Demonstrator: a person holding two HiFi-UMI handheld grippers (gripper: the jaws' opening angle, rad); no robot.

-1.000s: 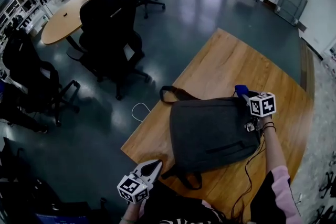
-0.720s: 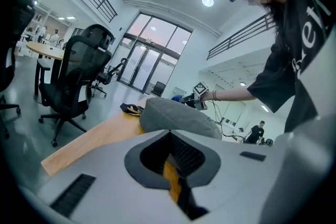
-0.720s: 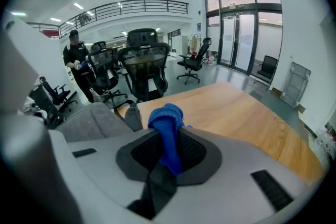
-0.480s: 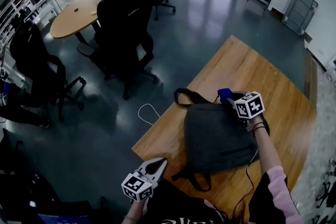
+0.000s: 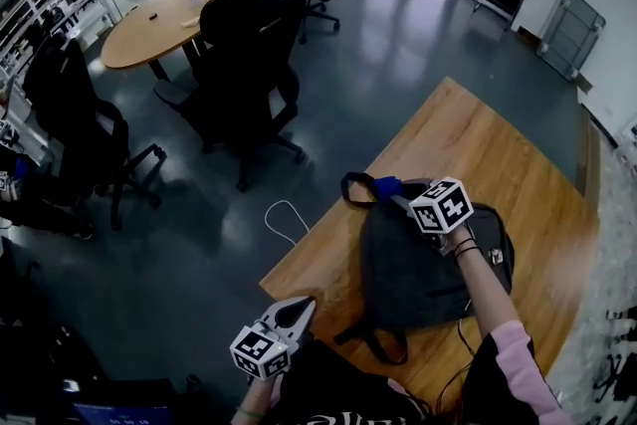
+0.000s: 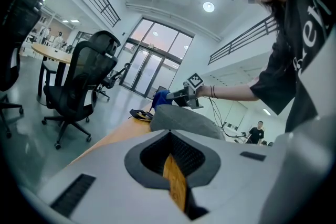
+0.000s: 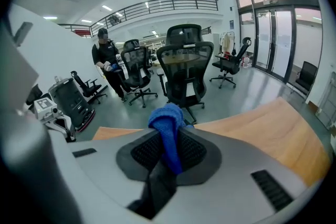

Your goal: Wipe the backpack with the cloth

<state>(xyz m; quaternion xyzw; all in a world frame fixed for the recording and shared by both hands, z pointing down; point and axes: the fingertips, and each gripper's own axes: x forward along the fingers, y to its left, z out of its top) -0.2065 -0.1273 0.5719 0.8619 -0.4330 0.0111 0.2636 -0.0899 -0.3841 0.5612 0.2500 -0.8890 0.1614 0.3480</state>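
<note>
A dark grey backpack (image 5: 423,269) lies flat on the wooden table (image 5: 498,154), its carry handle (image 5: 350,186) pointing toward the table's left edge. My right gripper (image 5: 398,197) is shut on a blue cloth (image 5: 386,186) and rests at the backpack's top end, near the handle. In the right gripper view the blue cloth (image 7: 169,128) sticks out between the shut jaws. My left gripper (image 5: 294,314) hovers off the table's near corner, shut and holding nothing. In the left gripper view the backpack (image 6: 186,119) and the right gripper (image 6: 181,98) with the cloth show ahead.
Black office chairs (image 5: 249,55) stand on the dark floor left of the table. A round wooden table (image 5: 159,20) sits farther back. A white cable loop (image 5: 284,219) lies on the floor by the table's edge. People (image 7: 107,63) stand in the distance.
My right gripper has slid the blue cloth leftward across the backpack toward its top end by the handle. The left gripper has stayed near the table's corner.
</note>
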